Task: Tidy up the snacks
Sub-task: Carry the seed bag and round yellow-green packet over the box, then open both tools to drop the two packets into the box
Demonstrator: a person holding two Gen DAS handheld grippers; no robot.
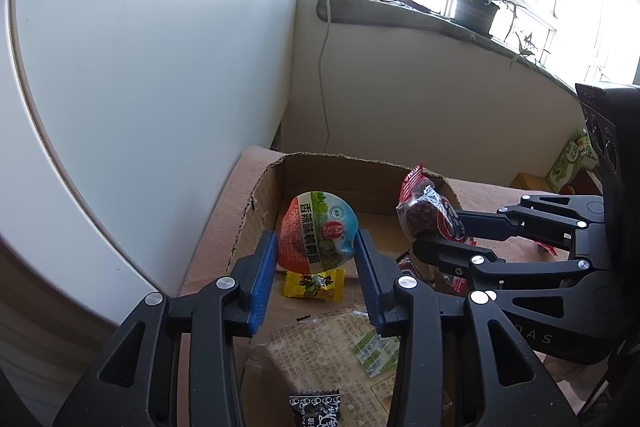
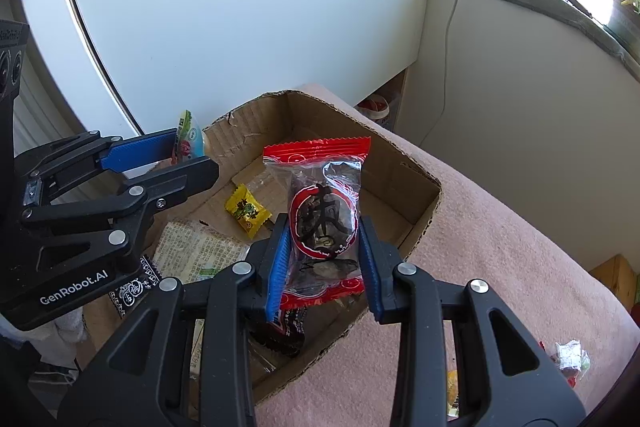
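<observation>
My left gripper (image 1: 316,247) is shut on a round snack cup with a blue, green and orange lid (image 1: 318,237) and holds it above the open cardboard box (image 1: 256,203). My right gripper (image 2: 324,247) is shut on a red-ended clear packet of dark dried fruit (image 2: 322,223), also above the box (image 2: 424,215). In the left wrist view the right gripper (image 1: 436,239) and its packet (image 1: 428,215) are to the right. In the right wrist view the left gripper (image 2: 188,155) and cup (image 2: 188,141) are to the left.
In the box lie a yellow candy (image 1: 314,285) (image 2: 248,209), a black-wrapped candy (image 1: 316,407) (image 2: 134,287) and a printed flat packet (image 1: 332,347) (image 2: 192,247). The box rests on a pink cloth (image 2: 500,227). More wrapped snacks (image 2: 568,355) lie on the cloth at right. A white wall is close behind.
</observation>
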